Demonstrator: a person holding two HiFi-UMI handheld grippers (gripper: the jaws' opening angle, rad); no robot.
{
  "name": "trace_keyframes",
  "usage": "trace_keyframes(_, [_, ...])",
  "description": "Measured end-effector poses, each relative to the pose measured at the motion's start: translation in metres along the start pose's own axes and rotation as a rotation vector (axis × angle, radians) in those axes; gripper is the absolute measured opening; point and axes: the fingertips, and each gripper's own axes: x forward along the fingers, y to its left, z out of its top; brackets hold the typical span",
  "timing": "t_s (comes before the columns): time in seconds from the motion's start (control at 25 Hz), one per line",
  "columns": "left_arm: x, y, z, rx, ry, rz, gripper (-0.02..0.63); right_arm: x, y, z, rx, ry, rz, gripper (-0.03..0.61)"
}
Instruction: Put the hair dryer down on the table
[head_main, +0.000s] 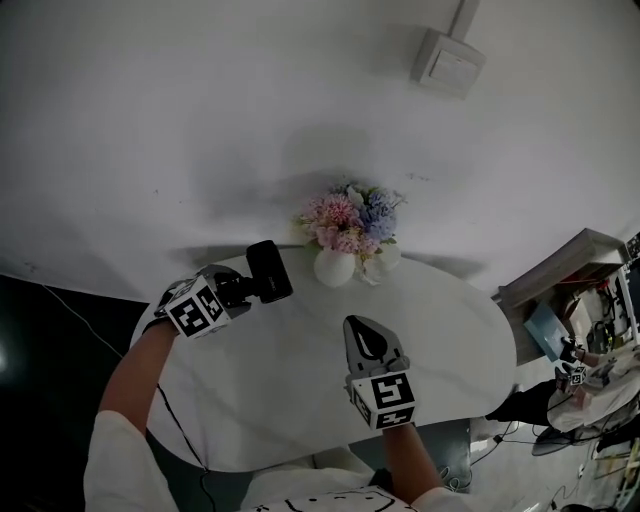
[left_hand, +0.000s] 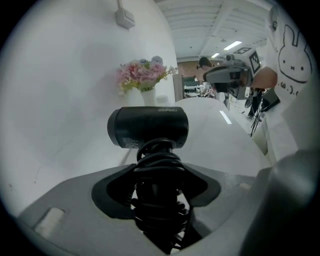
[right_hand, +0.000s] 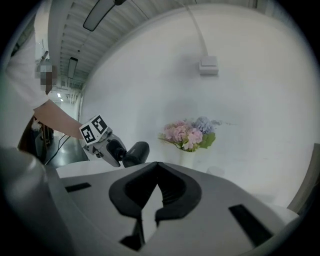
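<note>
With the left gripper (head_main: 241, 289) we are clamping the handle of the black, short-barrelled plastic hair dryer (head_main: 269, 271). The jaws are pressing from both sides on the black power cord (left_hand: 159, 165) wound round that handle. We are gripping it there, we judge, so that the barrel is jutting ahead of the jaws and the cord bundle is not dangling. The dryer is hanging over the far left part of the white oval table (head_main: 455, 325). In the right gripper view it is looking clear of the tabletop, so it is not yet set down. The gripper is tilting downward toward bare table, which is suiting a lowering move.

Just to the right, the white round vase of pink and lilac flowers (head_main: 345, 240) is standing at the table's back edge by the wall. It is near the dryer's barrel but apart from it, and we are treating it as something to steer clear of. Further right, the right gripper (head_main: 362, 328) is hovering over the middle of the table. Its jaws are together with nothing between them, and we judge it is being kept idle and out of the way.

The dryer is looking compact: a matt black cylinder lying crosswise to the jaws. It is carrying pale print too small to read, and its handle is thickly wrapped in glossy coils.
</note>
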Motion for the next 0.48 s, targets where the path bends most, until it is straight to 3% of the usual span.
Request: trace_keyframes(0.48, [0.081, 0.037, -0.024, 0.007, 0.097, -0.154, 0.265, 0.037, -0.006, -0.028, -0.002, 0.091, 0.020, 0.000])
